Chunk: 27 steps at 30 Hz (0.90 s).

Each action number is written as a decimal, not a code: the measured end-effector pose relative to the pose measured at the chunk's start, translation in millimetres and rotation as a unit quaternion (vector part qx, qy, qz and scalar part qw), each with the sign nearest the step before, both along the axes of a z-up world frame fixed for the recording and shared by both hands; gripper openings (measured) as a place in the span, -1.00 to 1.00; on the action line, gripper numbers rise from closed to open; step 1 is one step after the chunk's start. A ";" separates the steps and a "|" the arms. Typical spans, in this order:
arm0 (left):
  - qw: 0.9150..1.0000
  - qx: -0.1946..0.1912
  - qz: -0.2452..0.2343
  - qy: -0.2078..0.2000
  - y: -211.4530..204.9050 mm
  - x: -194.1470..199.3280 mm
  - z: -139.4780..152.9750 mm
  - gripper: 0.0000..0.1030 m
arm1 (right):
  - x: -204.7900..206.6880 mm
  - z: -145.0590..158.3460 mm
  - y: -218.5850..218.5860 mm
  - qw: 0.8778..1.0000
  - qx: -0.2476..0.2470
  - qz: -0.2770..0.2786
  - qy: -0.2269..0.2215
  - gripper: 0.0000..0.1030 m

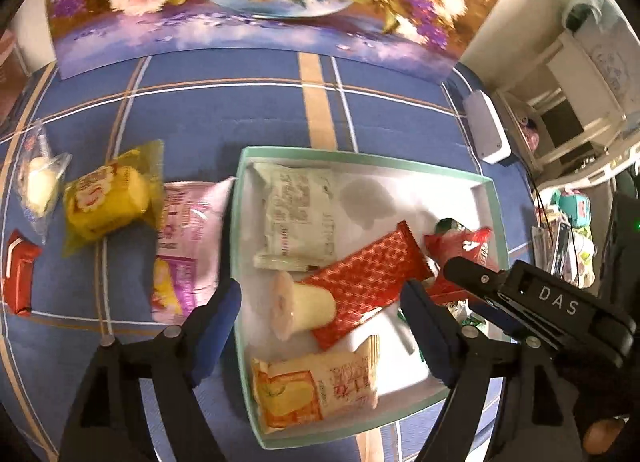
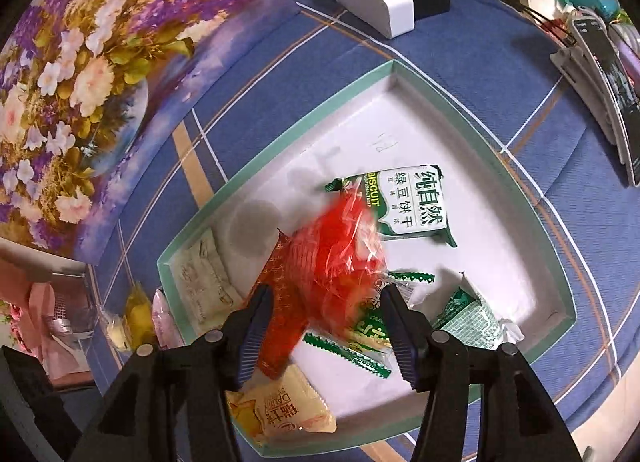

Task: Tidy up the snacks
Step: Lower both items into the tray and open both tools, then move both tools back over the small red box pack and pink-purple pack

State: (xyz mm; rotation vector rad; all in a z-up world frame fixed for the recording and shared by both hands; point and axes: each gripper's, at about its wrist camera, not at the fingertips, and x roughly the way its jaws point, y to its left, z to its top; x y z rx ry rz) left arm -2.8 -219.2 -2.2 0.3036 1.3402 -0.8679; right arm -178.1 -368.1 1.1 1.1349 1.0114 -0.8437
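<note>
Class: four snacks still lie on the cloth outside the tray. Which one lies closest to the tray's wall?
The pink packet: its edge nearly meets the tray. The yellow packet, the clear-wrapped snack and the small red packet lie further left.

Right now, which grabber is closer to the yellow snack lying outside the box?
Left. The left gripper hovers over the box's near-left edge, with the yellow snack just beyond on the cloth. The right gripper is over the box's middle, farther away.
</note>
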 end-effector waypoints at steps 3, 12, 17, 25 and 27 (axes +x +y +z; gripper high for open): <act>1.000 0.005 0.016 -0.006 9.6 7.7 6.0 0.60 | 6.8 1.2 2.5 1.000 -0.007 0.009 0.001 0.24; 0.994 0.013 0.103 -0.014 58.4 49.5 18.6 0.64 | 32.2 19.5 23.7 0.997 -0.055 0.056 0.009 0.55; 0.987 0.024 0.158 -0.008 96.6 75.9 17.4 0.64 | 48.5 28.7 38.9 0.993 -0.081 0.083 0.009 0.80; 0.971 0.035 0.238 -0.005 153.5 110.2 14.1 0.64 | 75.3 41.5 65.8 0.984 -0.124 0.131 -0.005 1.00; 0.964 0.041 0.263 -0.006 173.4 120.0 13.9 0.64 | 82.4 43.9 73.4 0.980 -0.134 0.144 -0.009 1.00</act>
